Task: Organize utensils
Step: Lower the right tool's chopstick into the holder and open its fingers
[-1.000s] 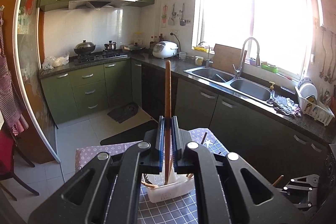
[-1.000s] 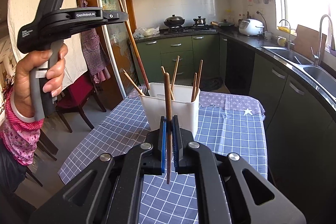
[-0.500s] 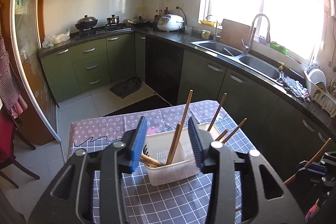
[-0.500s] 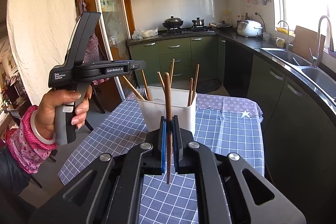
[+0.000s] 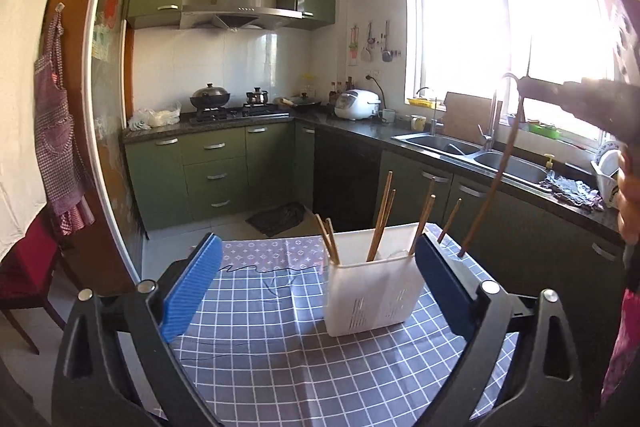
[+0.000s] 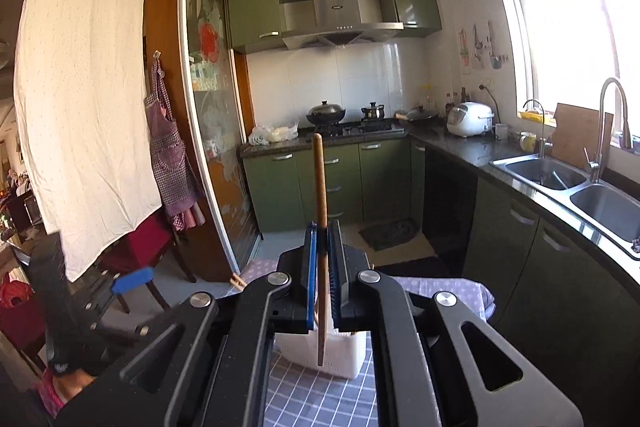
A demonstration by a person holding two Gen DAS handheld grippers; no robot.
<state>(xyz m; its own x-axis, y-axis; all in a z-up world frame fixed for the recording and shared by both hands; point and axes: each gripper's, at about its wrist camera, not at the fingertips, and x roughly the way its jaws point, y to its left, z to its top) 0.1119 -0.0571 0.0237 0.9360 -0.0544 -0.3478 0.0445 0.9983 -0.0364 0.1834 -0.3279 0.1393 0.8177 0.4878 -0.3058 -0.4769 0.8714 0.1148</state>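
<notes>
A white plastic utensil holder (image 5: pixel 372 291) stands on the checked tablecloth (image 5: pixel 280 347) with several wooden chopsticks (image 5: pixel 380 219) leaning in it. My left gripper (image 5: pixel 316 287) is wide open and empty, a little back from the holder. My right gripper (image 6: pixel 324 267) is shut on one wooden chopstick (image 6: pixel 320 195), held upright above the holder (image 6: pixel 332 351). In the left wrist view that chopstick (image 5: pixel 492 187) hangs over the holder's right side, under the right gripper (image 5: pixel 580 99). The left gripper (image 6: pixel 80 291) shows low at the left in the right wrist view.
The table sits in a kitchen with green cabinets (image 5: pixel 216 171). A counter with a double sink (image 5: pixel 472 155) runs along the right. A stove with pots (image 5: pixel 232 107) is at the back. A red chair (image 5: pixel 24 267) stands left of the table.
My left gripper let go of its chopstick into the holder, opened wide and drew back. My right gripper rose and came over the holder with its chopstick.
</notes>
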